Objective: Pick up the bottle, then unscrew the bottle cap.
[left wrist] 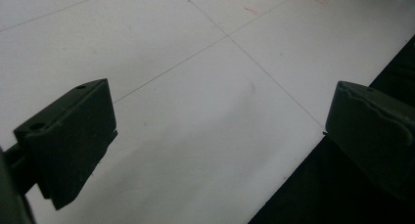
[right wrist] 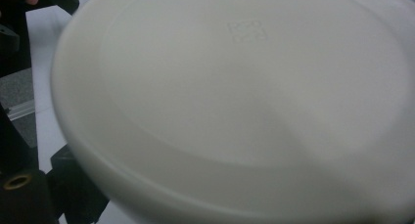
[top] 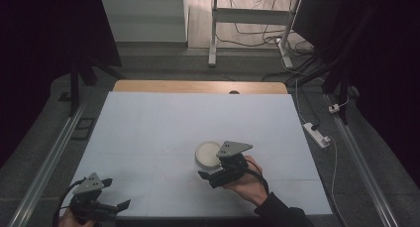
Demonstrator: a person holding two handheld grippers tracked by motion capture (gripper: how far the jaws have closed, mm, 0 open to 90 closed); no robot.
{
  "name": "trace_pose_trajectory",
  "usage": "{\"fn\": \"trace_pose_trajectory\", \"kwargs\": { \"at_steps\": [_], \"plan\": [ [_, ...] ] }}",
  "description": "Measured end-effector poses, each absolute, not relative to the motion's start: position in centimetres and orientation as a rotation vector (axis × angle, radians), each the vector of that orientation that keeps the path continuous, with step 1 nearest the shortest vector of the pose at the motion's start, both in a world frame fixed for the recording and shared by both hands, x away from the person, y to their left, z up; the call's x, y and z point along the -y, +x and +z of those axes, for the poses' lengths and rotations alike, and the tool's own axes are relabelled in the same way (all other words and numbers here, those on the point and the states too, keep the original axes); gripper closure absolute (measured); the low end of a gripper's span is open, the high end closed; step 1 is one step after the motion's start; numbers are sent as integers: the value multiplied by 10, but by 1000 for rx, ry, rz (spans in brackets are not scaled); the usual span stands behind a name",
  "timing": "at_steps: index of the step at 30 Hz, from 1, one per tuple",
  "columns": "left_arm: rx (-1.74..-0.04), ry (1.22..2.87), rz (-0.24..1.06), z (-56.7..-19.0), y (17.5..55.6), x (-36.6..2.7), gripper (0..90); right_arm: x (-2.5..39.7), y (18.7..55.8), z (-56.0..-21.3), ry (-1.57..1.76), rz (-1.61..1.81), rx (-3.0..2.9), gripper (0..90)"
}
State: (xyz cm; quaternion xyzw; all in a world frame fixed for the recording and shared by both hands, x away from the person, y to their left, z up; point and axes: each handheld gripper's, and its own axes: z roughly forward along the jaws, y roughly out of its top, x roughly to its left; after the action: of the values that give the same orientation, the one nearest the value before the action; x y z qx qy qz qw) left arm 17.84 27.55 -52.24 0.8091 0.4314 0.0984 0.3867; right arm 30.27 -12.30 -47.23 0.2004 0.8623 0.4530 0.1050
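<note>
Nearest us, our released left claw (top: pixel 116 205) idles at the worktop's (top: pixel 148 123) seven o'clock corner, while the white round container (top: pixel 207 154) sits mid-worktop at eleven o'clock from our right claw (top: pixel 204 176), grip unclear.

Wood table (top: pixel 148 86) w/ white sheet (top: pixel 148 133) over it; round white lid (top: pixel 205 154) lies approx. mid-sheet.
</note>
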Motion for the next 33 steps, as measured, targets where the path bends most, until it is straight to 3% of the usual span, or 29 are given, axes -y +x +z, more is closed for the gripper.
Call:
{"fn": "trace_pose_trajectory", "kwargs": {
  "at_steps": [33],
  "plan": [
    [-1040, 2046, 222, -518, 182, -273, 0, 110, 301, -473, 554, 1329, -2551, 63]
  ]
}}
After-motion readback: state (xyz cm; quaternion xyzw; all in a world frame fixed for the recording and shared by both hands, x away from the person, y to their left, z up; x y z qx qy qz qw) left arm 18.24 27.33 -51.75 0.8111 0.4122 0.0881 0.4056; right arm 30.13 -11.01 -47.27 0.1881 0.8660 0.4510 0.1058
